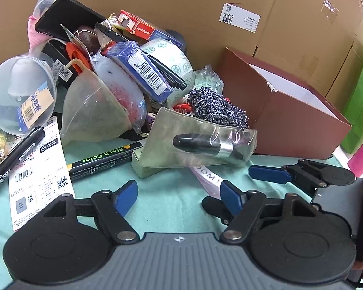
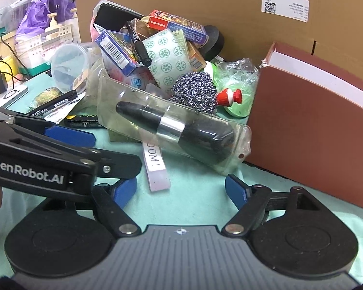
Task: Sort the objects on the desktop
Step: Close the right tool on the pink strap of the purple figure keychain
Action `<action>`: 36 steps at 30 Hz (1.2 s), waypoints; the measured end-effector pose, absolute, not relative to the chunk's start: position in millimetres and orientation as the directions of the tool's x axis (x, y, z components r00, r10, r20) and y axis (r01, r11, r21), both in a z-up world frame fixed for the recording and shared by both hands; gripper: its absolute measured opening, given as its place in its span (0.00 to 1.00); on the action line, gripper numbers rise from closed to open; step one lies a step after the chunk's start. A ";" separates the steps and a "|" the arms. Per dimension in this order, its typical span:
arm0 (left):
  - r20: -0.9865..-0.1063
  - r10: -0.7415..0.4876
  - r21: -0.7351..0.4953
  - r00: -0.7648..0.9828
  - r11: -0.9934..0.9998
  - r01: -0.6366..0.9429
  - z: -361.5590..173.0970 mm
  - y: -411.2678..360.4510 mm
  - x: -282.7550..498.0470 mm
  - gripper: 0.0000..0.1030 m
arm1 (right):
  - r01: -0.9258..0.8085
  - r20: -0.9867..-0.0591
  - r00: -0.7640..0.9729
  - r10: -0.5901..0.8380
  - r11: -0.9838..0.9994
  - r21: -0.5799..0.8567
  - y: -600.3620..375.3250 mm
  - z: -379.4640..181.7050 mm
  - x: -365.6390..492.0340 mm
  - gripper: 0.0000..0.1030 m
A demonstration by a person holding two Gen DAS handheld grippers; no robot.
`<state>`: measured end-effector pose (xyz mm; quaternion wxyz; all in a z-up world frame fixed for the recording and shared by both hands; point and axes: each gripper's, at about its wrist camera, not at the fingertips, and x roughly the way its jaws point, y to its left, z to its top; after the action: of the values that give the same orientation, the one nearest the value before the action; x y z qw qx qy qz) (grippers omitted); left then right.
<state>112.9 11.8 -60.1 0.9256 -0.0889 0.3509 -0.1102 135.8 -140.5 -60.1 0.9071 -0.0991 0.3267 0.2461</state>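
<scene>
A heap of desk items lies on a teal cloth (image 1: 171,193). At its front is a black makeup brush in a clear sleeve (image 1: 205,145) (image 2: 176,130), with a steel scourer (image 1: 217,106) (image 2: 193,91) behind it. An open red-brown box (image 1: 302,120) (image 2: 314,120) stands to the right. My left gripper (image 1: 179,197) is open over bare cloth, short of the brush. My right gripper (image 2: 181,191) is open too, just before the sleeve's near end and a white strap (image 2: 156,166). Neither holds anything. The left gripper's fingers (image 2: 70,135) reach in from the left in the right wrist view.
The heap holds a clear funnel (image 1: 94,111), a lidded plastic cup (image 1: 19,94), a blue card box (image 1: 142,70), a green-patterned tape roll (image 1: 171,55) and a Flash Color marker (image 1: 104,157). A cardboard wall (image 1: 205,4) closes the back. Shelf clutter (image 2: 36,24) sits far left.
</scene>
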 end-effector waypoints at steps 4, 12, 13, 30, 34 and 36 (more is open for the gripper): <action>-0.628 -0.272 -0.244 0.729 0.958 0.148 -58.1 9.9 113.8 0.67 | -0.534 -0.643 0.650 0.406 0.846 -0.005 -137.1 -58.0 134.6 0.58; -0.622 -0.315 -0.267 0.716 0.946 0.184 -53.0 6.6 106.8 0.58 | -0.592 -0.643 0.630 0.436 0.805 -0.034 -127.5 -52.6 117.1 0.15; -0.624 -0.324 -0.268 0.711 0.944 0.195 -53.0 5.3 105.0 0.58 | -0.592 -0.643 0.630 0.436 0.805 -0.035 -128.1 -52.5 113.9 0.15; -0.647 -0.353 -0.313 0.675 0.931 0.186 -60.3 7.4 93.6 0.64 | -0.621 -0.683 0.584 0.439 0.783 -0.028 -178.7 -46.7 15.1 0.14; -0.653 -0.381 -0.283 0.654 0.924 0.256 -60.0 -3.7 84.3 0.64 | -0.614 -0.688 0.585 0.429 0.789 -0.030 -188.5 -43.4 5.3 0.15; -0.655 -0.390 -0.259 0.647 0.921 0.292 -59.8 -9.7 77.4 0.64 | -0.614 -0.683 0.594 0.425 0.788 -0.042 -187.8 -42.4 7.2 0.16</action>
<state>77.4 -9.7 -59.8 0.9052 -0.0650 0.3752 -0.1884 7.2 -187.8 -42.4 0.8820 -0.1379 0.3410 0.2945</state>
